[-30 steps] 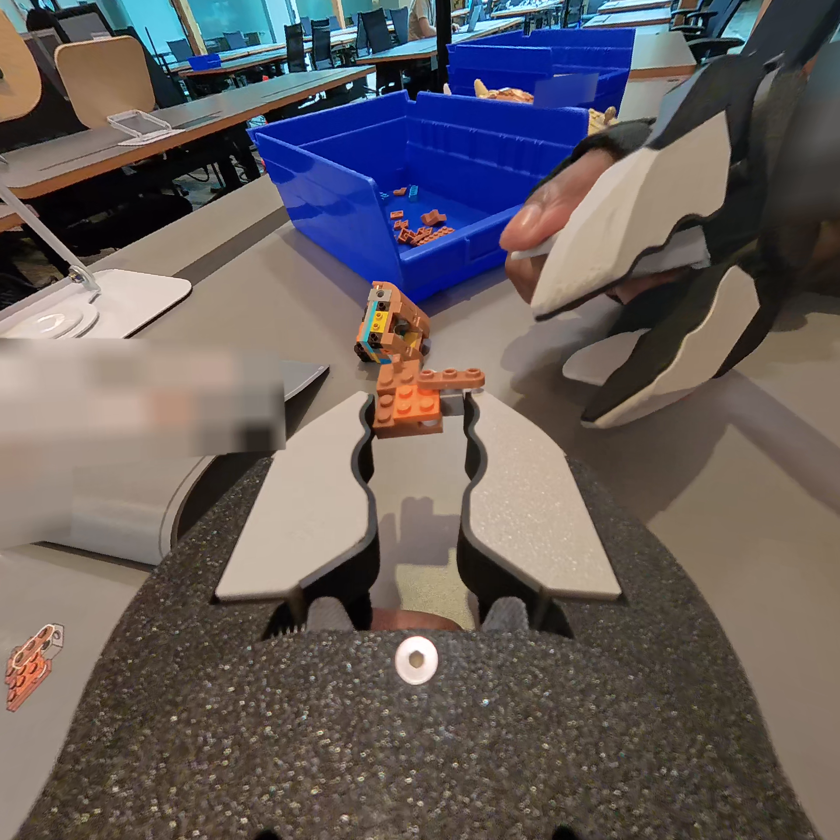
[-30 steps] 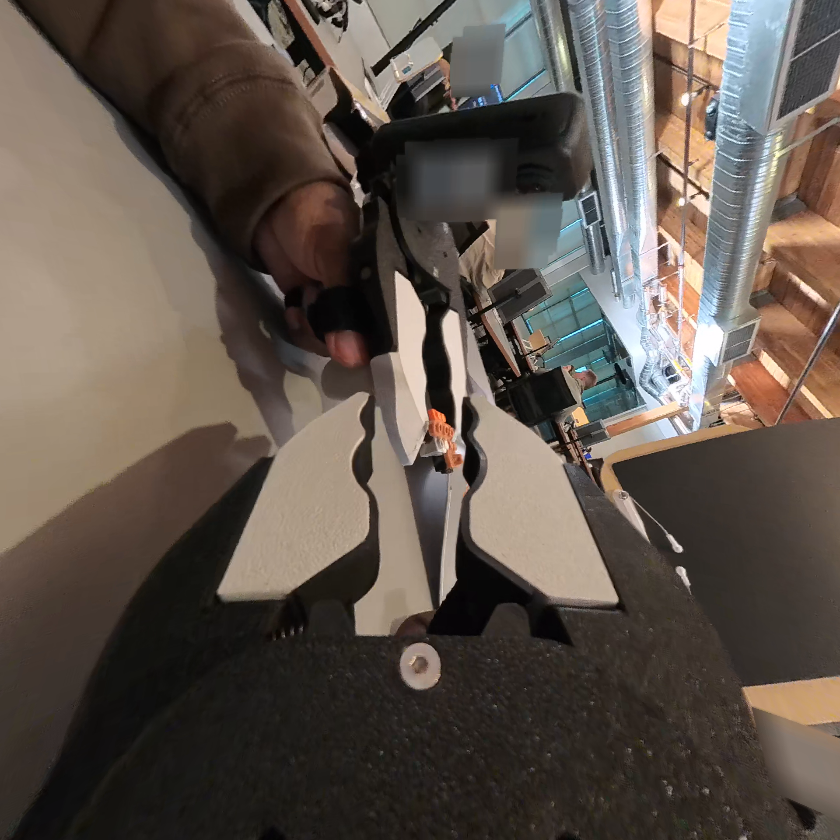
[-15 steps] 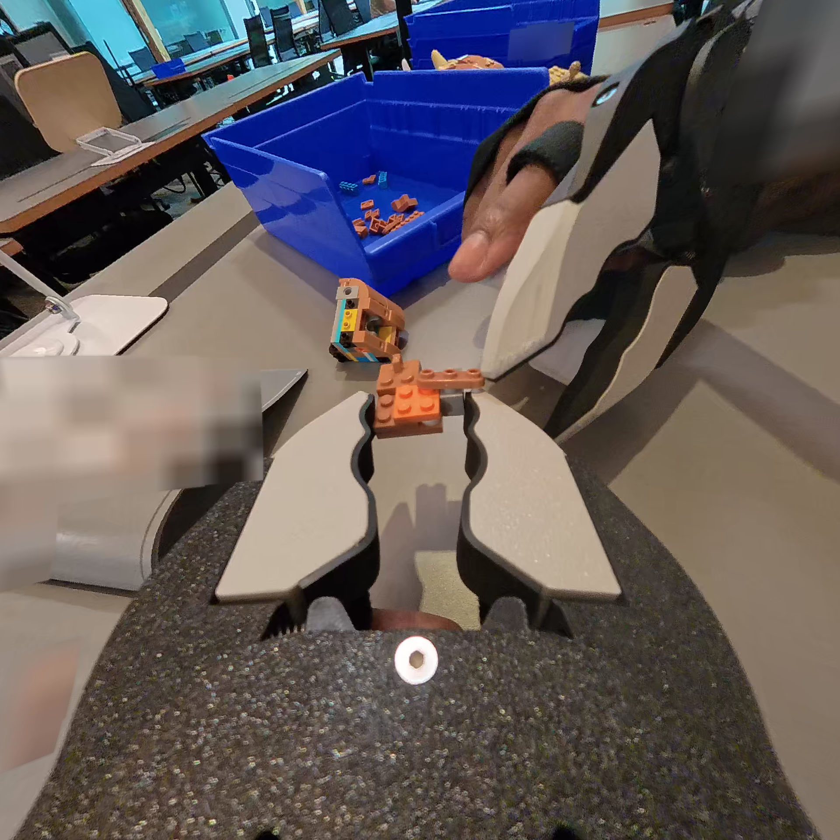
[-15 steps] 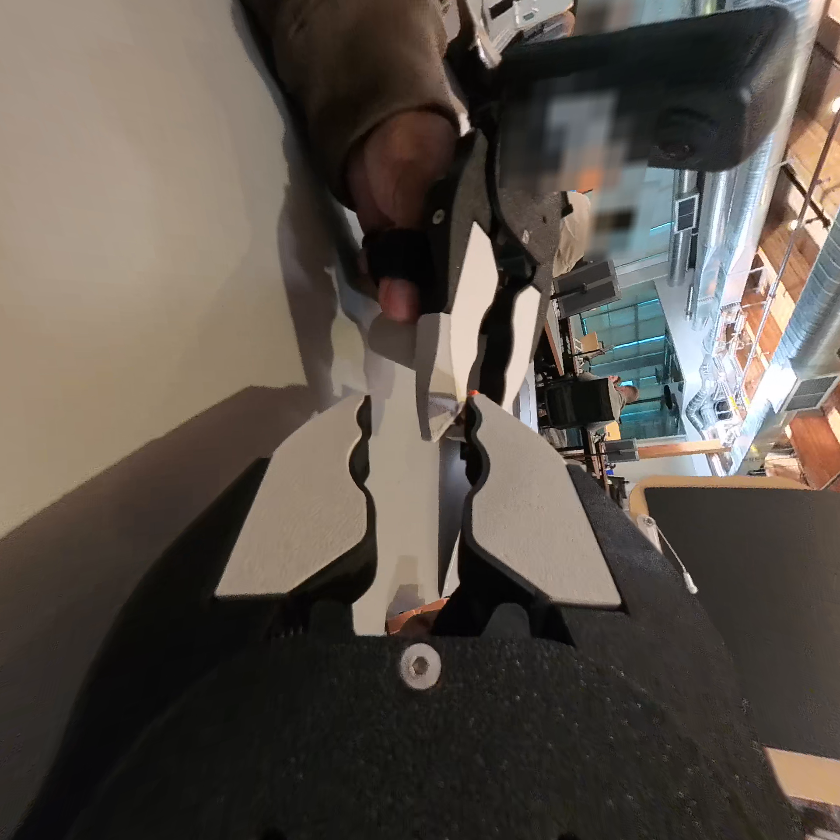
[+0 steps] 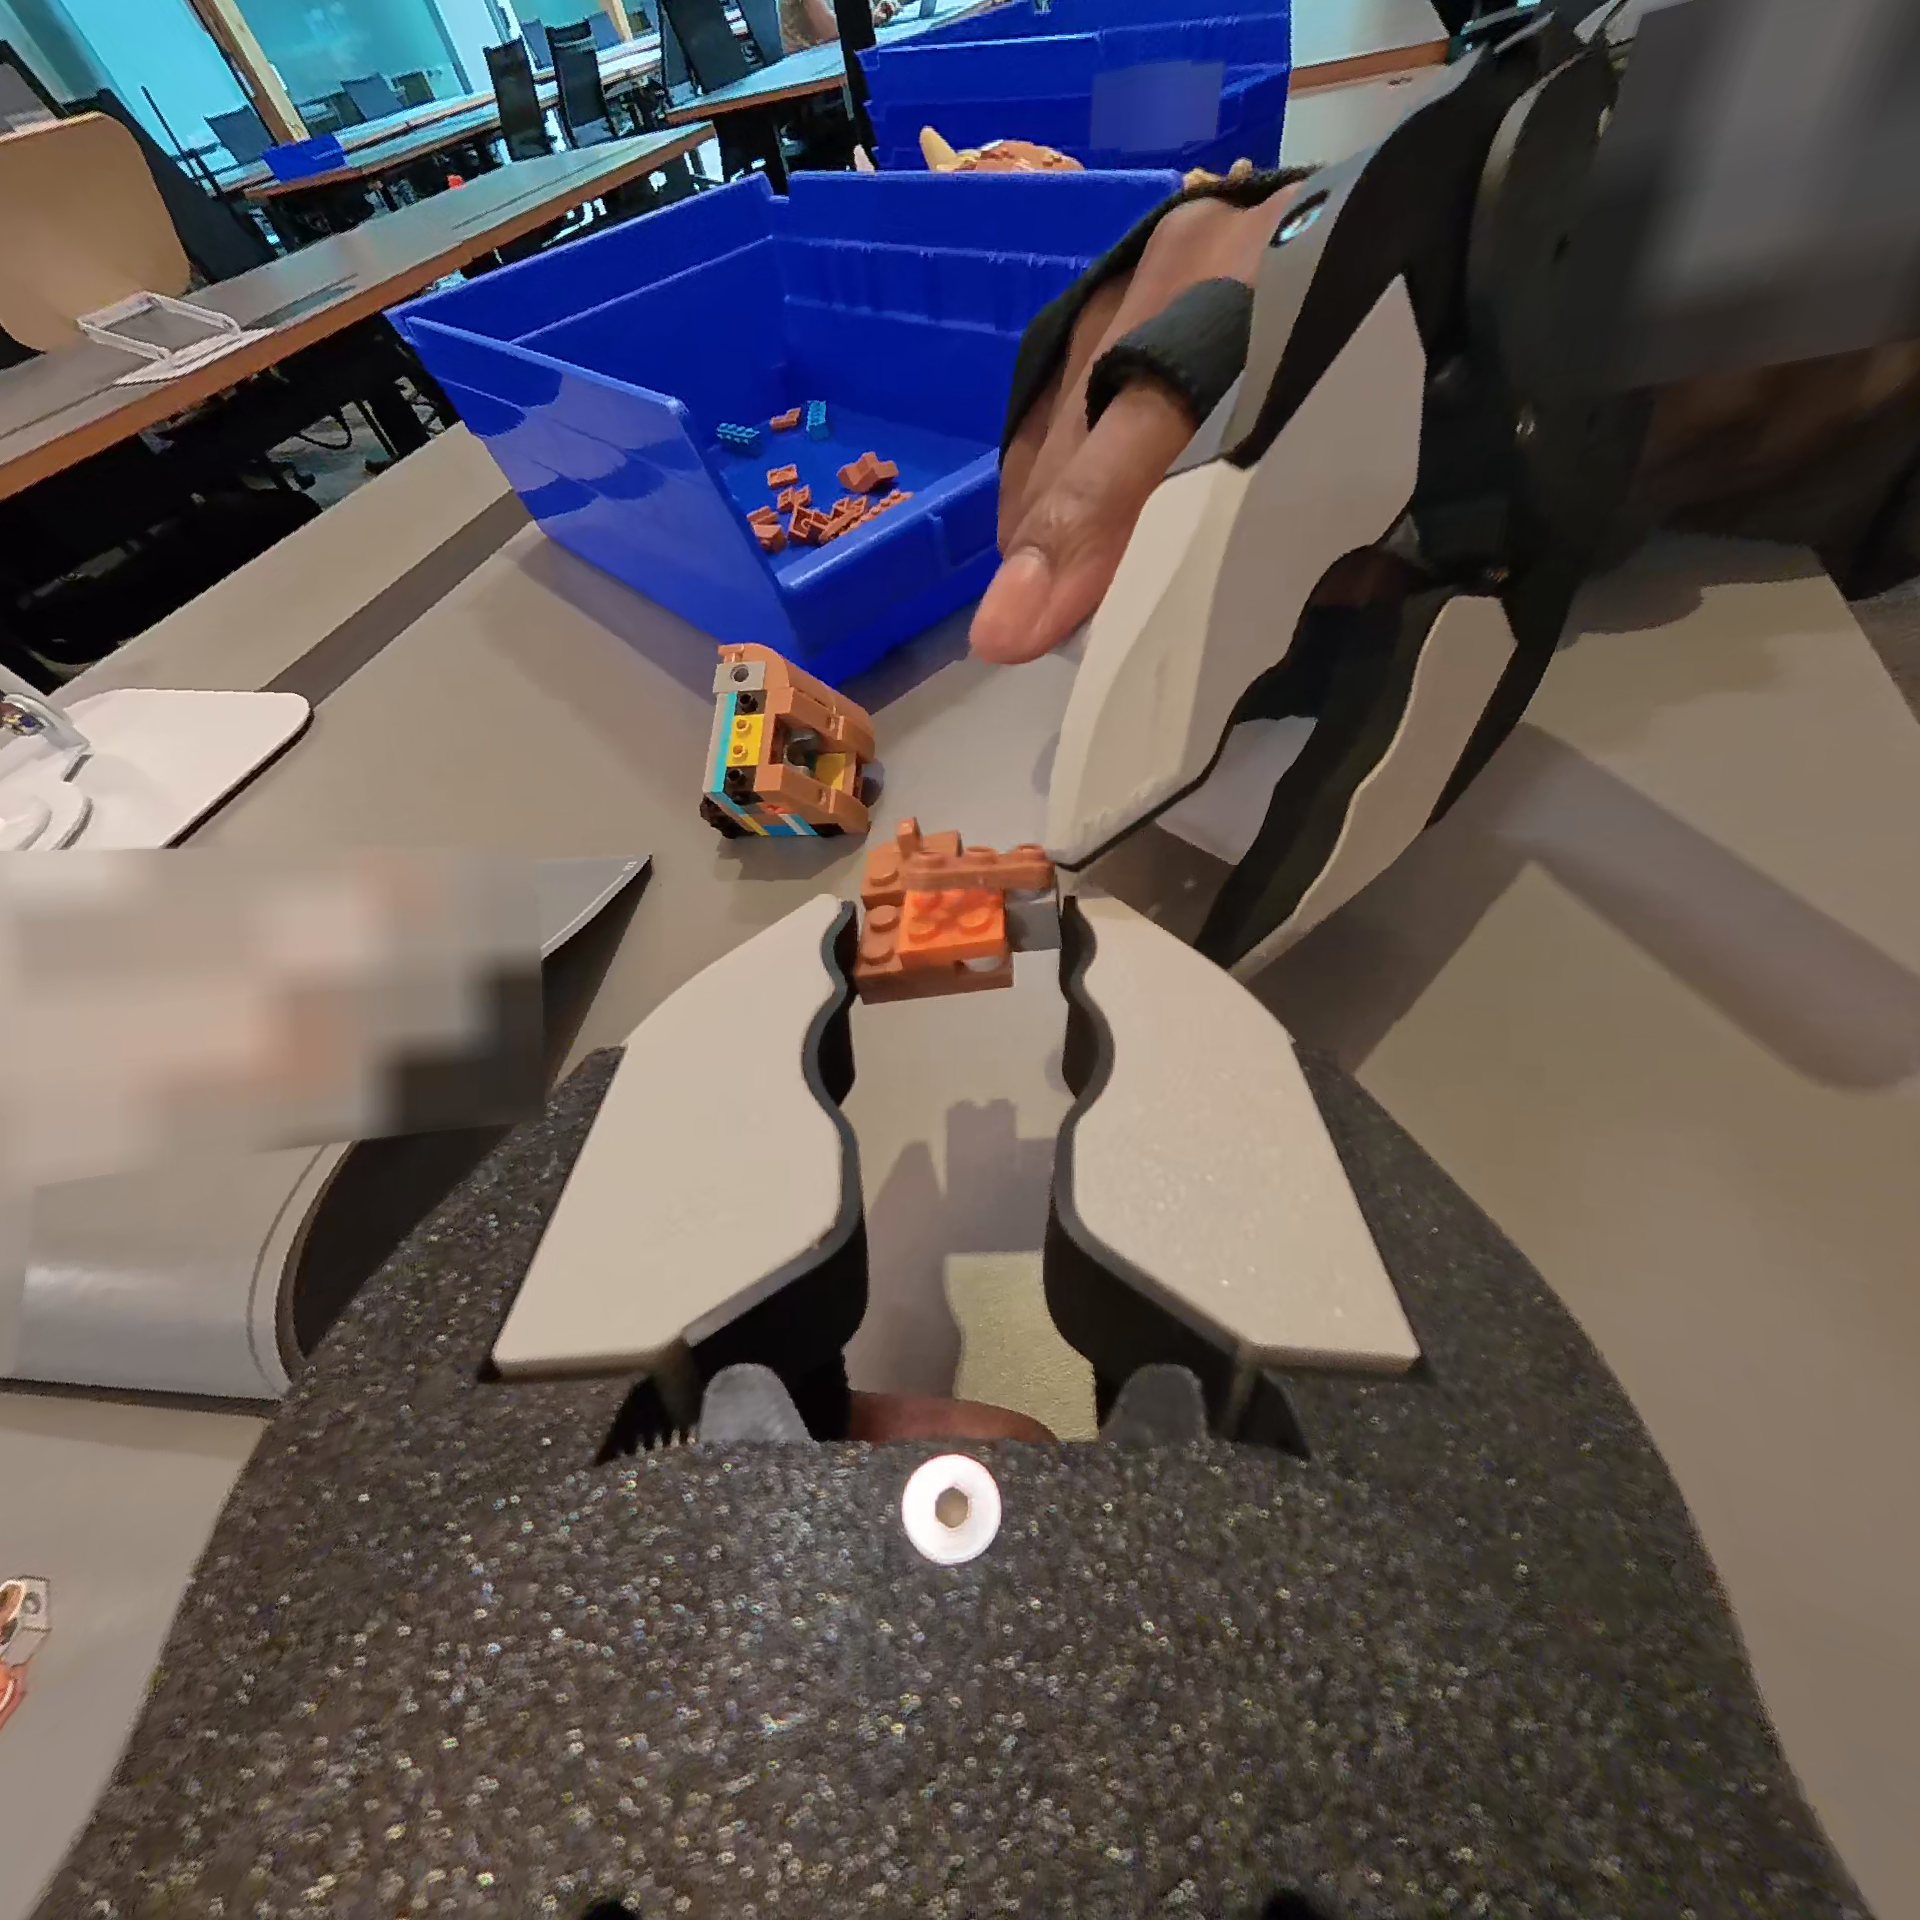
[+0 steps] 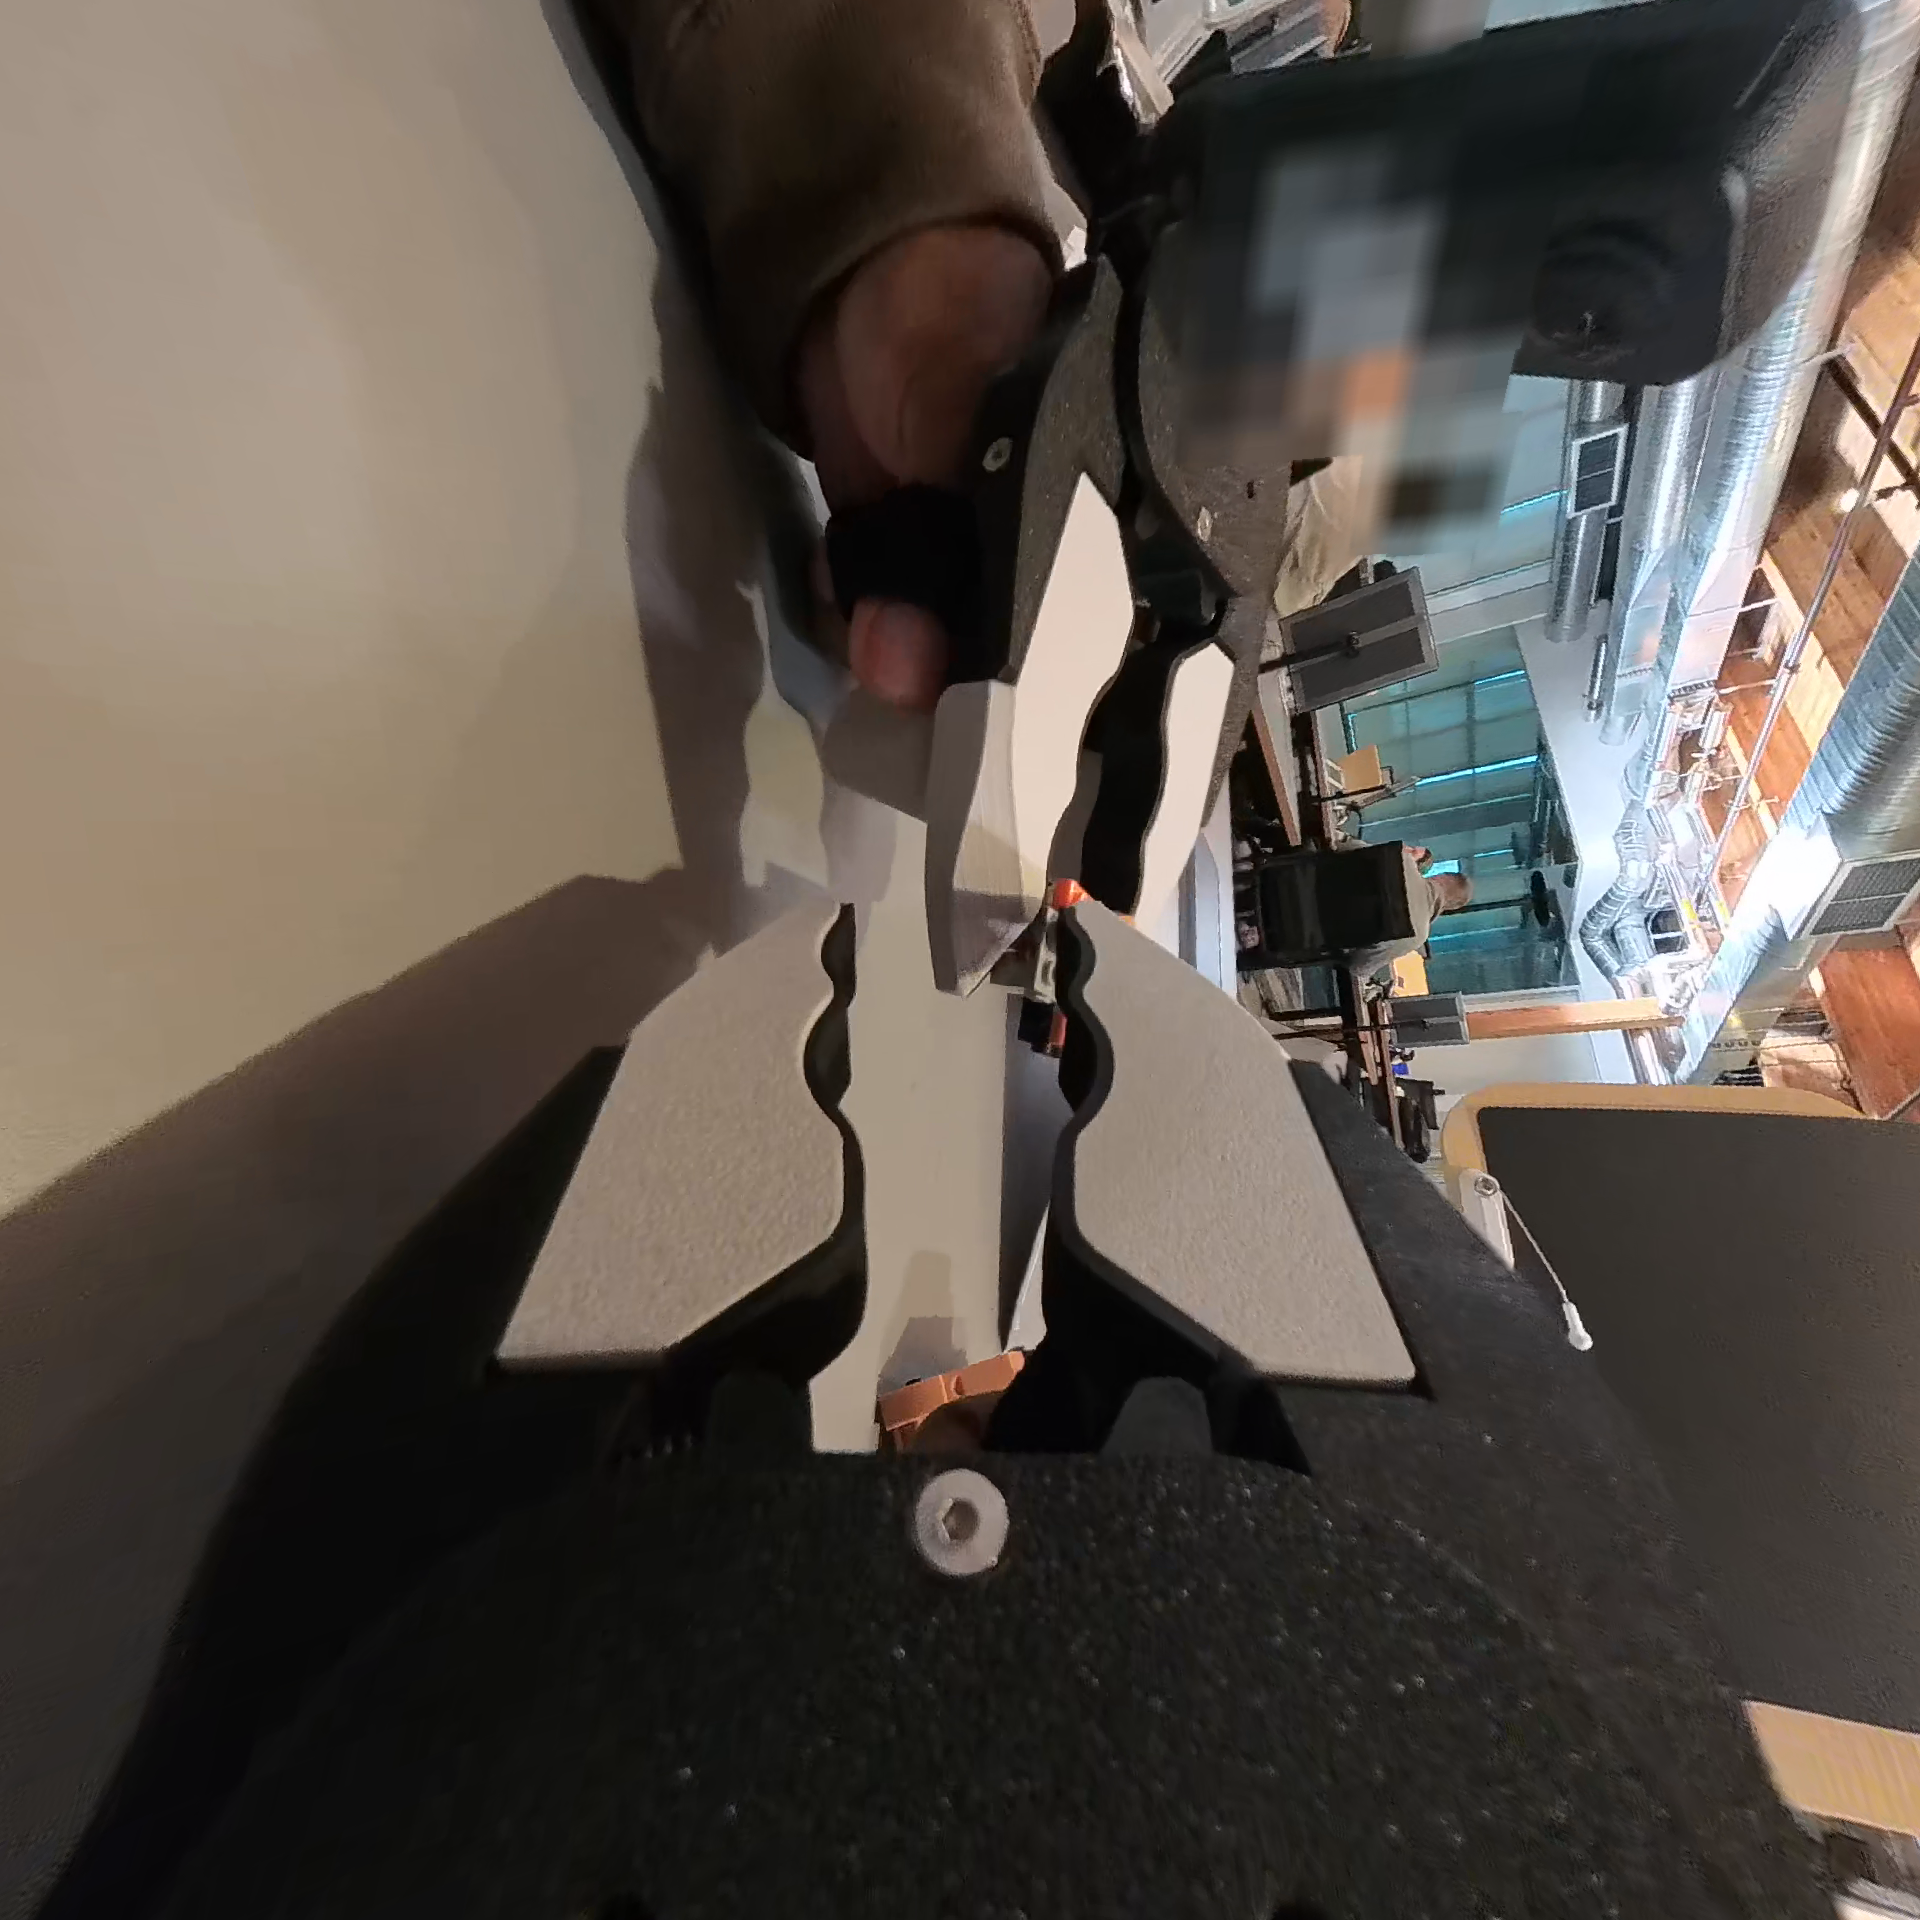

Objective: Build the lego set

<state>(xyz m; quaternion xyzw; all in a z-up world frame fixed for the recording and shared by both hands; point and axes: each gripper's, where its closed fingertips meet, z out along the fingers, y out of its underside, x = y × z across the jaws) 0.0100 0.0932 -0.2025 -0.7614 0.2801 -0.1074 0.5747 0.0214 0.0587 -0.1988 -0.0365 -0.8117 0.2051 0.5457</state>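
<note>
Lego sub-assembly (image 5: 935, 925), a small stack of orange and brown plates with a grey piece on its right side, is held above the grey table (image 5: 1558, 1195) between the tips of the left claw (image 5: 951, 935). This claw is narrow and closed on the stack, probably to keep it steady while another part is pressed. The right claw (image 5: 1164, 883) comes from the upper right, tilted down, with its jaws a little apart and nothing between them. One of its tips touches the brown plate (image 5: 992, 862) that sticks out on top of the stack; I judge that it is pushing this plate into place. In the right wrist view the stack is mostly hidden behind the fingers.

On the table behind lies a bigger brown lego build (image 5: 784, 753), on its side and apart from the stack. Just beyond stands a blue bin (image 5: 623, 447) with loose brown and blue pieces. The room is a large open workspace with long tables and chairs.
</note>
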